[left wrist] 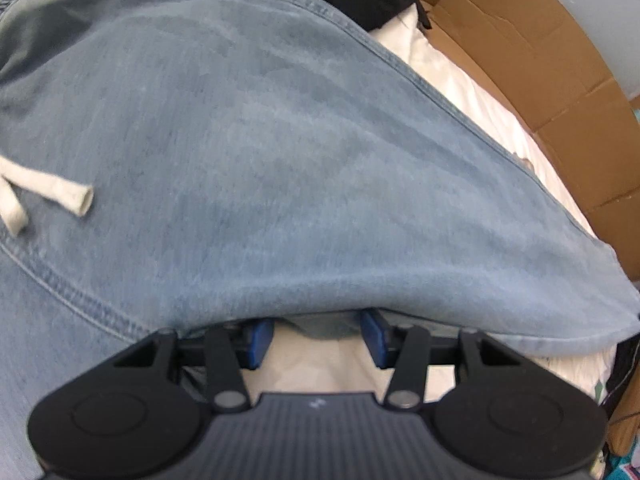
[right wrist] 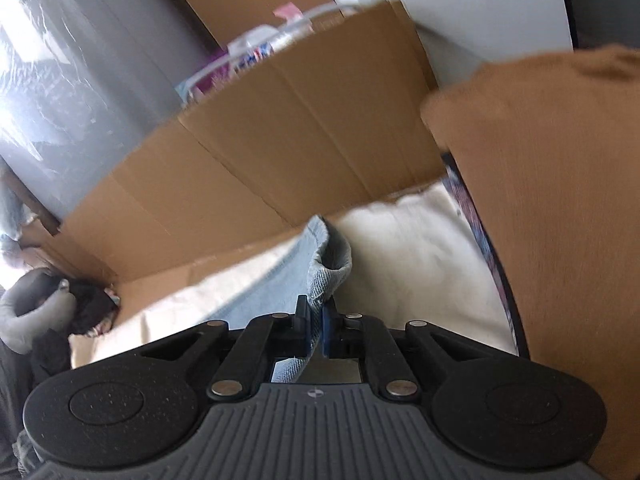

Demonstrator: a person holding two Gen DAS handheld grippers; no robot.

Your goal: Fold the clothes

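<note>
A light-blue denim garment (left wrist: 280, 160) with a white drawstring (left wrist: 60, 192) fills the left wrist view, spread over white bedding (left wrist: 460, 92). Its near edge drapes over my left gripper (left wrist: 316, 332) and hides the fingertips. The blue pads (left wrist: 260, 340) stand well apart, with a small fold of cloth hanging loose between them. In the right wrist view my right gripper (right wrist: 316, 320) is shut on a hem of the denim (right wrist: 328, 264). The cloth is lifted off the bedding, curls over above the pads and trails away to the left.
A cardboard sheet (right wrist: 280, 140) stands behind the white bedding (right wrist: 408, 248), also visible as cardboard (left wrist: 540, 60) at the right. A brown garment (right wrist: 560, 220) hangs close on the right. Dark clothes and a grey cushion (right wrist: 80, 304) lie at the far left.
</note>
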